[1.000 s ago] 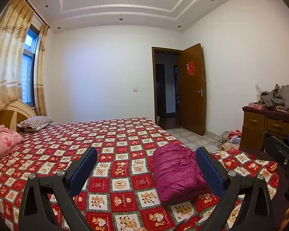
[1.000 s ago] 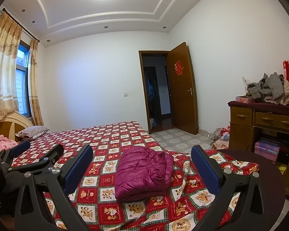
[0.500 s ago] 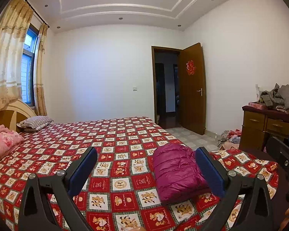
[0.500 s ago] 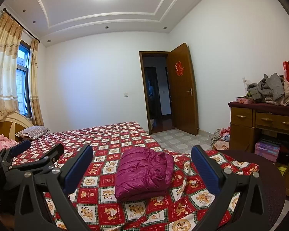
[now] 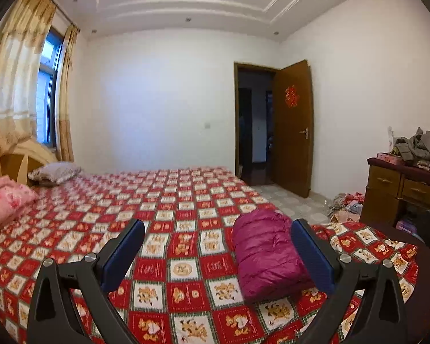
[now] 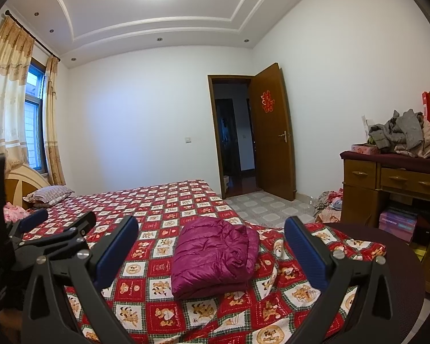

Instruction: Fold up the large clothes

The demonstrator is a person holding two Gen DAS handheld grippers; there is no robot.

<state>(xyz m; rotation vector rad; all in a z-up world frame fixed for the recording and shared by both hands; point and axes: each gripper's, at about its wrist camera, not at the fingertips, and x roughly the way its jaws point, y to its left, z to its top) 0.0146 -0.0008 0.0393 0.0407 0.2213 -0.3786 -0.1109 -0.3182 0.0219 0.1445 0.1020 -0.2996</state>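
Observation:
A magenta puffer jacket lies folded into a compact bundle on the red checked bedspread near the foot of the bed. In the right wrist view the same jacket sits just ahead, between the fingers' lines of sight. My left gripper is open, held above the bed, with nothing between its blue pads. Open and empty as well, my right gripper hovers short of the jacket. The left gripper's body shows at the left edge of the right wrist view.
A pink quilt and a pillow lie at the headboard. A wooden dresser piled with grey clothes stands on the right, with clothes on the floor beside it. A dark round surface sits at the bed's foot. The door stands open.
The left wrist view has swung a little leftward and up, so the right gripper has left its right edge. The jacket and the right gripper stay as they were.

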